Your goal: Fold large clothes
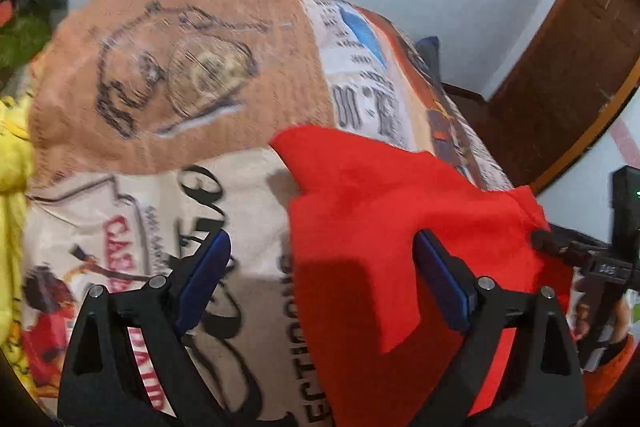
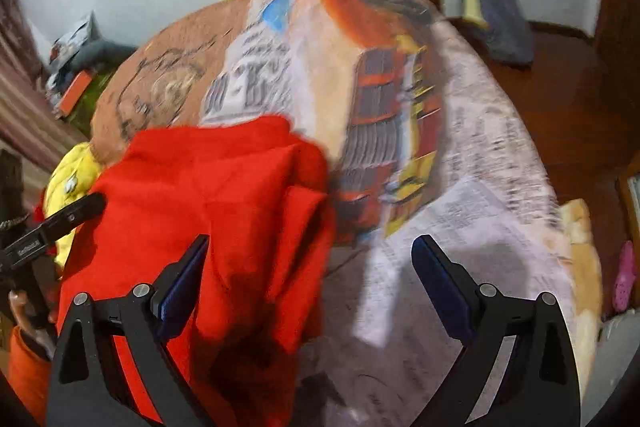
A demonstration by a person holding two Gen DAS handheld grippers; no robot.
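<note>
A red garment (image 1: pixel 400 211) lies bunched on a printed bedspread (image 1: pixel 172 67). In the left wrist view my left gripper (image 1: pixel 322 255) is open, its jaws wide apart just above the garment's near left part, holding nothing. In the right wrist view the garment (image 2: pixel 224 203) lies at the left, folded over itself. My right gripper (image 2: pixel 310 259) is open and empty over the garment's right edge and the bedspread (image 2: pixel 460 155). The right gripper's tip (image 1: pixel 540 239) shows at the garment's right edge in the left view; the left gripper's tip (image 2: pixel 94 205) shows at its left edge in the right view.
Yellow clothes (image 1: pixel 16 163) lie at the bed's left side, also in the right wrist view (image 2: pixel 72 179). A dark wooden frame (image 1: pixel 580 59) and floor (image 2: pixel 560 99) lie to the right. A blue-grey garment (image 2: pixel 500 15) hangs at the far right. Both views are motion-blurred.
</note>
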